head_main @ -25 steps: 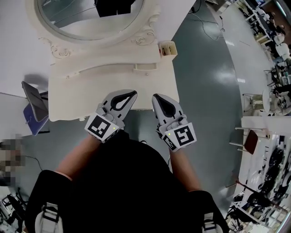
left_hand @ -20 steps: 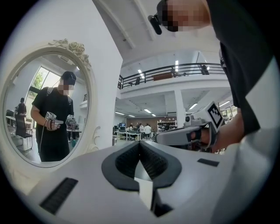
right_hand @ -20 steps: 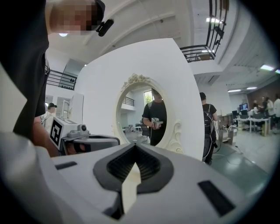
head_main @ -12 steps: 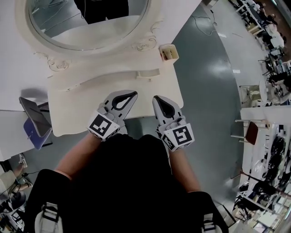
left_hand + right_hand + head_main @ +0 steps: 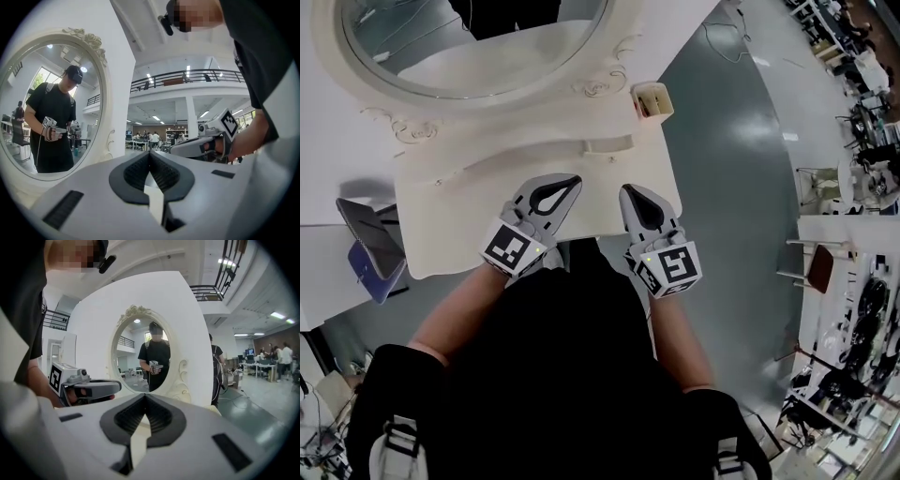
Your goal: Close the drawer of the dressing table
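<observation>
The cream dressing table [image 5: 450, 216] with its oval mirror [image 5: 469, 47] stands right in front of me. Its drawer front does not show in any view; in the head view it is hidden under the tabletop and my arms. My left gripper [image 5: 572, 180] and right gripper [image 5: 630, 190] lie side by side over the front part of the tabletop, pointing at the mirror. Both are shut with nothing between the jaws. In the left gripper view the shut left gripper [image 5: 150, 152] faces the mirror [image 5: 47, 108]. The right gripper [image 5: 144, 395] also faces the mirror [image 5: 140, 357].
A small cream holder [image 5: 652, 100] sits at the table's back right corner, and a low raised ledge [image 5: 609, 145] runs under the mirror. A dark slab on a blue thing [image 5: 366, 244] stands left of the table. Grey floor [image 5: 722, 187] lies to the right.
Both grippers have edged forward and a little lower over the table's front, and the table has come nearer. Both stay shut.
</observation>
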### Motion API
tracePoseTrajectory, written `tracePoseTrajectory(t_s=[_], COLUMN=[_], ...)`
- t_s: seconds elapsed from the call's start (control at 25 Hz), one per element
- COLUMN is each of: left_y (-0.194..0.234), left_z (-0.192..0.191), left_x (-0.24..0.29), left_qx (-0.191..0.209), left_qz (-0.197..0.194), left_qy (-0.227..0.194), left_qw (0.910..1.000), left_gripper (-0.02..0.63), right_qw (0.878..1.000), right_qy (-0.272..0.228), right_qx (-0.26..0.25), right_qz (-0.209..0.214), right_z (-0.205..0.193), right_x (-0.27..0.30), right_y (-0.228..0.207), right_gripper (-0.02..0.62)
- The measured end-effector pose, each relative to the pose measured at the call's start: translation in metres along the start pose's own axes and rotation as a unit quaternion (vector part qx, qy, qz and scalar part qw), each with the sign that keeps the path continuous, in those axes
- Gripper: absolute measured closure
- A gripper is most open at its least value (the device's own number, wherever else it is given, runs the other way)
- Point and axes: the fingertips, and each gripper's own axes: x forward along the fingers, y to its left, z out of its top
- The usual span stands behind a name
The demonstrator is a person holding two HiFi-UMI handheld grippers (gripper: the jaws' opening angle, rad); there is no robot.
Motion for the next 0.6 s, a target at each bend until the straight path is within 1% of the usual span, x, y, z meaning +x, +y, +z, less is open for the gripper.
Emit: tracePoseTrajectory(t_s=[0.16, 0.36, 0.6], left_y=[0.006, 0.014, 0.017], left_z=[-0.008, -0.02, -0.036], left_x=[0.012, 0.032, 0.058], left_qx=[0.003, 0.013, 0.026], left_qz=[0.0, -0.005, -0.019], left_qy=[-0.008, -0.002, 0.009], left_qw=[1.0, 0.9999, 0.9994], left_gripper=[0.612, 0.614, 0.612], right_qw=[1.0, 0.999, 0.995], right_qy=[0.013, 0.04, 0.091], right_qx=[0.011, 0.021, 0.037], right_qz=[-0.008, -0.007, -0.012], right_z=[-0.016, -0.043, -0.084], right_x=[0.014, 0.036, 0.057], right_y=[-0.022, -0.046, -0.076], right_gripper=[0.594, 0.593, 0.591])
